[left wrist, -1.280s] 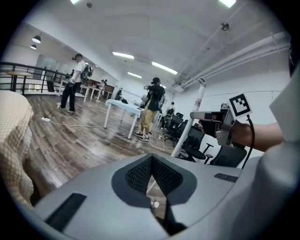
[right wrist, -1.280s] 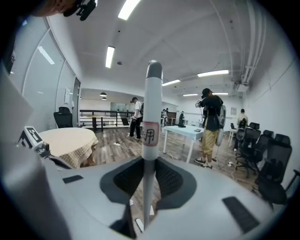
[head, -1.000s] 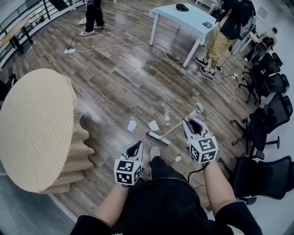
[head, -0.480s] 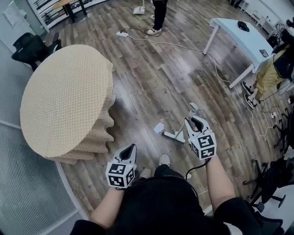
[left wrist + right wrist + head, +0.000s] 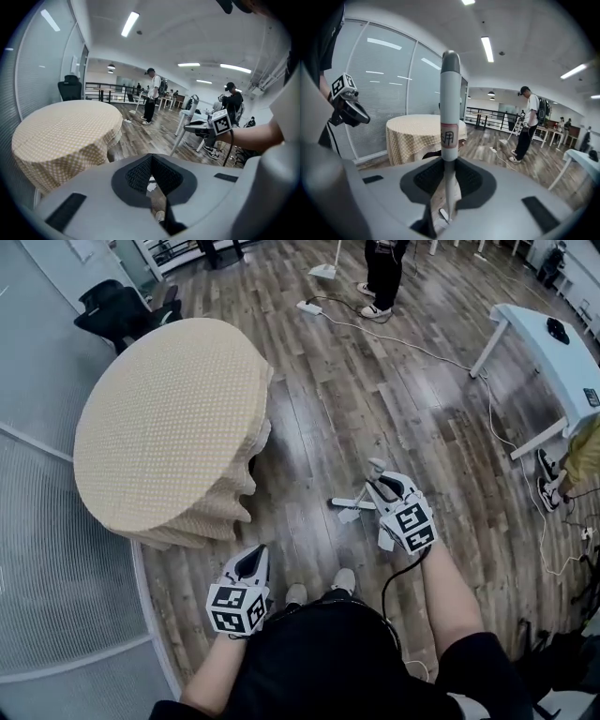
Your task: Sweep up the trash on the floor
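Table [image 5: 169, 418] has swung nearer since a second ago. Head view: my right gripper [image 5: 384, 487] clamps the broom [image 5: 354, 503], its head lying tableward, beside a scrap [image 5: 349, 517]. Left gripper view: left gripper [image 5: 151, 164] pressed together, empty. Right gripper view: handle [image 5: 449, 117] upright between the jaws.

Free passage is offered by the brown wood-plank floor [image 5: 375, 418] in the middle. The left is blocked by the round bench draped in beige checked cloth [image 5: 169, 427]; a white cable [image 5: 412, 346] is laid across farther off.

white table [image 5: 544, 354] cut off at right, bystander [image 5: 386, 263] cropped above
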The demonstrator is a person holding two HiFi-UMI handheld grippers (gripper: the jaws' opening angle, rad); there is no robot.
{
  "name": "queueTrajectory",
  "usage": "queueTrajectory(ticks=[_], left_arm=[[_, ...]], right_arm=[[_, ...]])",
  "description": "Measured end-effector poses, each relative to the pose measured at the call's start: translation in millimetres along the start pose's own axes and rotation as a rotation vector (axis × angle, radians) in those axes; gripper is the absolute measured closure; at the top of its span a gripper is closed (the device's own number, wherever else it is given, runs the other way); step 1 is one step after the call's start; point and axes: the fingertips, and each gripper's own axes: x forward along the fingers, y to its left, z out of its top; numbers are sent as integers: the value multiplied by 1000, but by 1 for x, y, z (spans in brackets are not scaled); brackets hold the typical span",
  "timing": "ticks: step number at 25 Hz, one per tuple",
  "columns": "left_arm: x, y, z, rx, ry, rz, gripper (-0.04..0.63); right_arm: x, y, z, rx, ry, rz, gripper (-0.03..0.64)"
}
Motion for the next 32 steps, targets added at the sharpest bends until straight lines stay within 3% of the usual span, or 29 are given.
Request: queueTrajectory(ticks=[9, 19, 26, 32], left_arm=[[-15, -4, -18, -36, 50, 99, 598], [-3, -24, -22, -16, 68, 25, 598], [-10, -20, -18, 31, 44, -71, 598], [-29, -6, -40, 44, 72, -173, 598]], right_arm=[[33, 18, -59, -4, 82, 71, 531], [1, 86, -82, -115, 164, 198, 531], [-11, 105, -82, -100, 200, 124, 531], [-30, 146, -86, -36, 230, 27, 531]])
